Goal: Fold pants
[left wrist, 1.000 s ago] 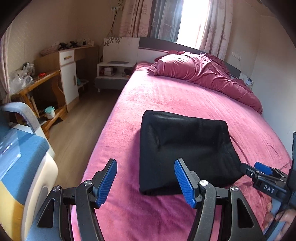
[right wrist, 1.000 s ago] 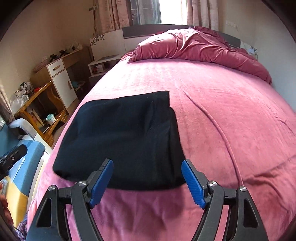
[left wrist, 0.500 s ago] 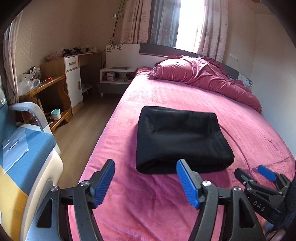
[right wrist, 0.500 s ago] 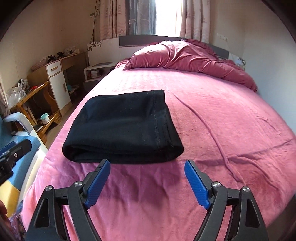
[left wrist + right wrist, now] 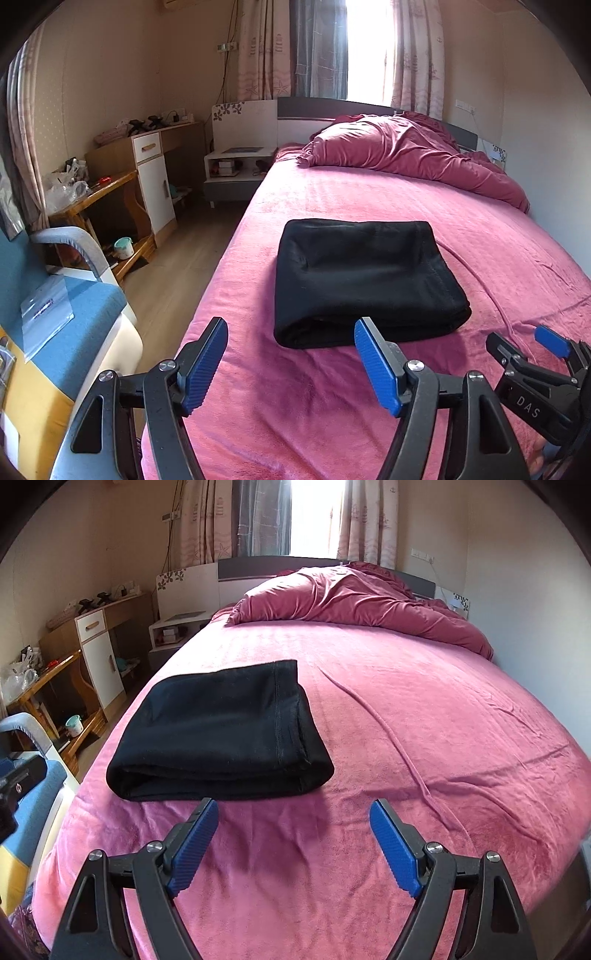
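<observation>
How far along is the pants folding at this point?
Done, by the look of it: the black pants lie on the pink bed as a compact, layered rectangle. Nothing is in hand: the left claw and right claw are open and empty, short of the bundle. Nothing visible remains.

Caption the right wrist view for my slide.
Folded black pants lie on the pink bed; the right gripper hangs open, empty.

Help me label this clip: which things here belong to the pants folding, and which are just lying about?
Belongs to the job:
- folded black pants
- pink bed under them
- left gripper
- right gripper

Just lying about:
- crumpled duvet
- nightstand
- wooden desk
- blue chair
</observation>
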`<action>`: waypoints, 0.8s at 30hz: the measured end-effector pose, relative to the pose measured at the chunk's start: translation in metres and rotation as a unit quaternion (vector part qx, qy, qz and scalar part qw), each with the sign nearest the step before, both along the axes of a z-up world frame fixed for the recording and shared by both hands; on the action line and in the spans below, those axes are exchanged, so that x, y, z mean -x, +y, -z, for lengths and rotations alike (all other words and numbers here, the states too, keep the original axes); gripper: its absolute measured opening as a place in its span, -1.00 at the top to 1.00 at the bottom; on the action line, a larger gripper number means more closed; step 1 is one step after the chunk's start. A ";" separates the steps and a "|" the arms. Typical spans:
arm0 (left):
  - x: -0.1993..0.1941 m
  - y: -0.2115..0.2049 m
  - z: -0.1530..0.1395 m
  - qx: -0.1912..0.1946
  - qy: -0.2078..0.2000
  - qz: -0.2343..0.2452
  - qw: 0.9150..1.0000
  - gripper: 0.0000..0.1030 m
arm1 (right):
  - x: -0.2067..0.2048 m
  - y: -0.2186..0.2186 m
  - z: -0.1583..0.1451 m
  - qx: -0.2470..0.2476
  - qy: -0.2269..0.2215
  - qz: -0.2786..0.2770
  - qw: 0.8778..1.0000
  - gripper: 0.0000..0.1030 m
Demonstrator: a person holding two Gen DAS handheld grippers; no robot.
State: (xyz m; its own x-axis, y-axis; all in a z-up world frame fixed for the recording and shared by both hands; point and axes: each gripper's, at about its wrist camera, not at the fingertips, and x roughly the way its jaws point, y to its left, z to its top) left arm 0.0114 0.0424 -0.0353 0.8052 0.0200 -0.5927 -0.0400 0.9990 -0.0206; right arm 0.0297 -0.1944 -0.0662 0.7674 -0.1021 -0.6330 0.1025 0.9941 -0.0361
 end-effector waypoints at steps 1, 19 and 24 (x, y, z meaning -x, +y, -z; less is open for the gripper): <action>0.000 0.000 0.000 0.001 0.000 0.002 1.000 -0.41 | 0.001 0.000 -0.001 0.002 -0.002 -0.001 1.000 -0.63; -0.002 0.005 0.002 0.009 0.009 -0.003 1.000 -0.41 | 0.008 0.010 -0.005 0.021 -0.012 -0.008 1.000 -0.65; -0.002 0.005 0.003 0.010 0.010 -0.005 1.000 -0.41 | 0.010 0.011 -0.005 0.023 -0.013 -0.010 1.000 -0.65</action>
